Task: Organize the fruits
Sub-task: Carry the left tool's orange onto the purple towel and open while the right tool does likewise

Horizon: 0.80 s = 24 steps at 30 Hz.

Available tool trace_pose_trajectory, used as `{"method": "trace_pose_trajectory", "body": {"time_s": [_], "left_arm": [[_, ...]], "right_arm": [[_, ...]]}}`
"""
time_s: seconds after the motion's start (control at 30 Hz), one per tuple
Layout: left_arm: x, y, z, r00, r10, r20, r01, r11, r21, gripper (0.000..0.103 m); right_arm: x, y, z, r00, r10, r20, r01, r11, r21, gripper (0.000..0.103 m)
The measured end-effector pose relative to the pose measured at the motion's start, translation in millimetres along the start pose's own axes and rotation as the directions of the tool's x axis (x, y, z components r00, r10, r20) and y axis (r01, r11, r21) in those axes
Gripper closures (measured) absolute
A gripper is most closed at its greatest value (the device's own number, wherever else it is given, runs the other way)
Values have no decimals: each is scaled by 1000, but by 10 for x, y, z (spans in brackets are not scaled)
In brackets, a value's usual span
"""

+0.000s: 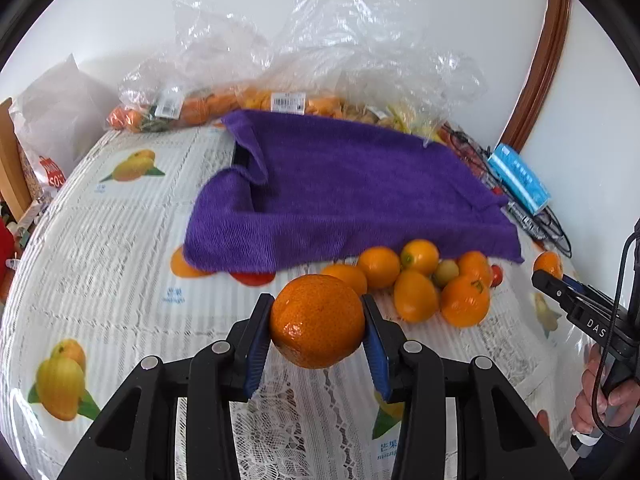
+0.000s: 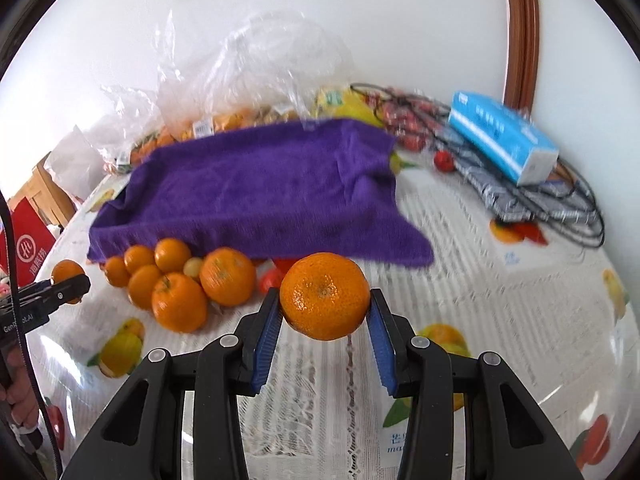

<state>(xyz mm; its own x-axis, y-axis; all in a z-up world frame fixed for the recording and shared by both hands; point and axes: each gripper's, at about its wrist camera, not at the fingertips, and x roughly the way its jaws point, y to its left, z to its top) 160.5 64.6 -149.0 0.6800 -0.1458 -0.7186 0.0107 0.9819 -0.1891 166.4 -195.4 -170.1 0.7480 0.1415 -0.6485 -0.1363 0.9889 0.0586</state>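
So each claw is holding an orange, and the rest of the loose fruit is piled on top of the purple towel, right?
Not quite. Each claw does hold an orange: the left claw and the right claw. But the loose fruit pile sits on the tablecloth beside the purple towel, at its front edge, as the left wrist view shows.

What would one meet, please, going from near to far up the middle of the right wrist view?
Right claw → mandarin held between its blue pads → purple towel → clear plastic bags of fruit → white wall.
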Motion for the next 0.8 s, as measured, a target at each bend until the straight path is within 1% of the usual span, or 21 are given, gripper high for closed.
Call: {"method": "trace_pose_trajectory", "body": {"time_s": [0.2, 0.33, 0.53, 0.63, 0.8], "left_arm": [[-138, -27, 264, 998, 8, 68, -8, 1000, 2, 63], [-119, -84, 477, 994, 15, 105, -16, 1000, 4, 63], [50, -103, 708, 991, 27, 130, -26, 1000, -12, 63], [188, -86, 810, 992, 23, 127, -19, 999, -28, 63], [367, -124, 1002, 991, 26, 135, -23, 1000, -21, 63]], "right_arm": [[-166, 85, 274, 998, -4, 56, 4, 1000, 3, 60], [-183, 116, 484, 996, 3, 90, -4, 1000, 9, 60], [-29, 121, 794, 992, 9, 128, -13, 1000, 28, 60], [136, 127, 912, 992, 25, 124, -31, 999, 42, 61], [321, 152, 1111, 993, 23, 118, -28, 999, 37, 61]]}}
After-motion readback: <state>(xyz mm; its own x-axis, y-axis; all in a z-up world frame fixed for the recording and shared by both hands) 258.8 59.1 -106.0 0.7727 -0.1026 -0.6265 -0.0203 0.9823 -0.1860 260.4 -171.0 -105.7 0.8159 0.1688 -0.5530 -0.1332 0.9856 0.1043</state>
